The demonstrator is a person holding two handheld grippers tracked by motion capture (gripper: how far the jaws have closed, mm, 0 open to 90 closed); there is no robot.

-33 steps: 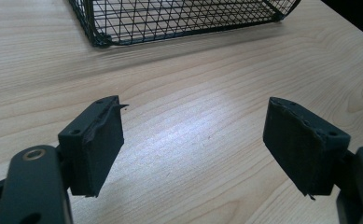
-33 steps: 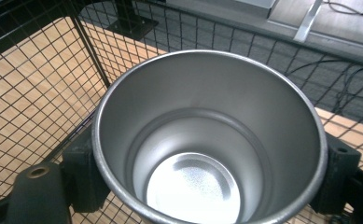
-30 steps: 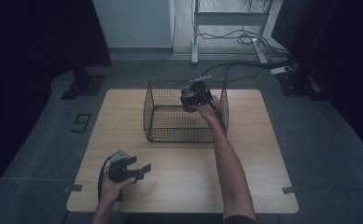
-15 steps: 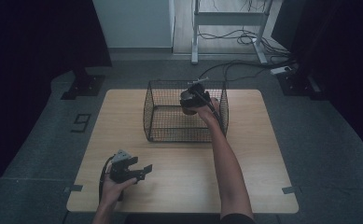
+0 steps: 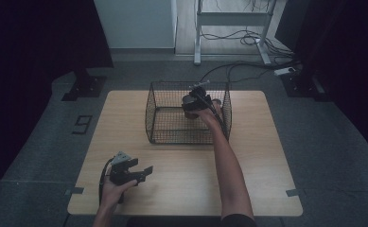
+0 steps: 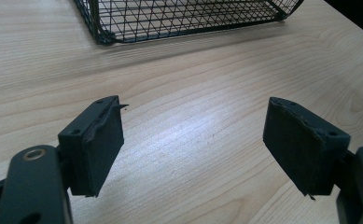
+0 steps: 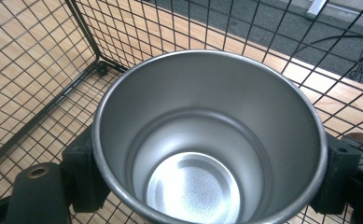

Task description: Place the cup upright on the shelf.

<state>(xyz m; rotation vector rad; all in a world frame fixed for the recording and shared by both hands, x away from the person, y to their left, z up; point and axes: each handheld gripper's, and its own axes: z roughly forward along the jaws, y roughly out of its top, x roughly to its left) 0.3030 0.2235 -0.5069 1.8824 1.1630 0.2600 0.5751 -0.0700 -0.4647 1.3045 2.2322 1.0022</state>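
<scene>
Gripping a round, brushed-steel cup (image 7: 207, 154) inside the black wire-mesh basket (image 5: 170, 135) — right claw (image 7: 207, 182), left claw (image 6: 193, 144) spread over pale woodgrain table (image 6: 193, 84).

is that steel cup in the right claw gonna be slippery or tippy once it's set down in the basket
Probably slippery: the steel cup has smooth, shiny walls, and the right claw grips it only from two sides. It looks rigid and, being empty, likely light. It tapers to a narrower base, so on the wire basket it could wobble or tip.
</scene>
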